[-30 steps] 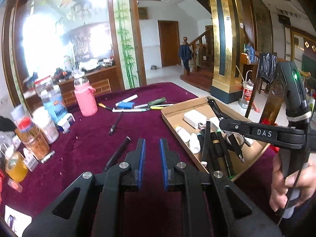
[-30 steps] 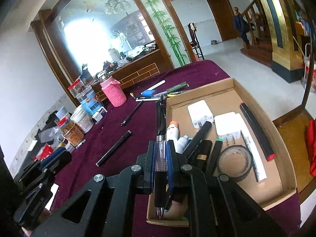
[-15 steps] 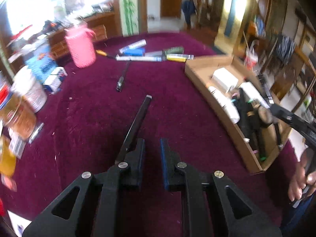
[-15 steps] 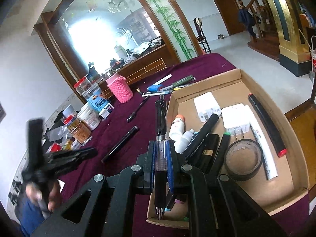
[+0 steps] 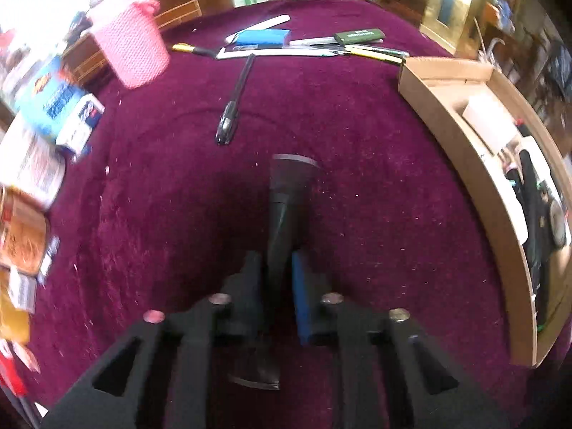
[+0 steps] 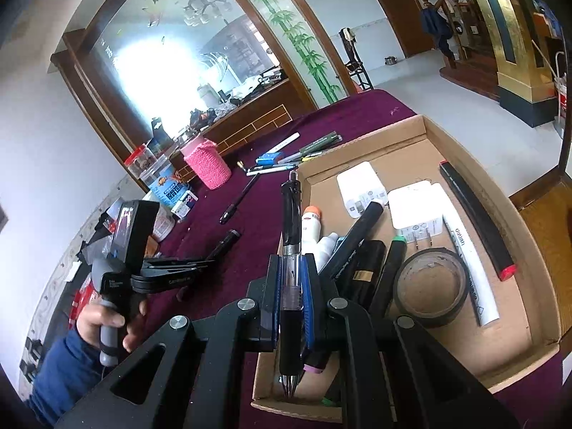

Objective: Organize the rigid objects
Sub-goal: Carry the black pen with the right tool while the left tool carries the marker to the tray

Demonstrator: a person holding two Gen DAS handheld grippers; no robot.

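Observation:
My left gripper (image 5: 277, 268) is low over the maroon tablecloth, its jaws around a long black marker (image 5: 286, 207) that lies between them; the frames do not show whether they grip it. It also shows in the right wrist view (image 6: 203, 262). My right gripper (image 6: 291, 275) is shut on a black pen (image 6: 290, 214) and holds it over the left edge of the cardboard box (image 6: 422, 128). The box (image 5: 439, 107) holds markers, white chargers, a tape roll (image 6: 430, 286) and small bottles.
Another black pen (image 5: 236, 100) lies ahead on the cloth. A row of pens and a blue eraser (image 5: 264, 37) lies at the back. A pink knitted cup (image 5: 130, 50) and jars and boxes (image 5: 53, 100) stand at the left.
My left gripper has dropped toward the cloth and moved right, so the black marker now sits between its jaws. My right gripper has kept hold of the pen over the box.

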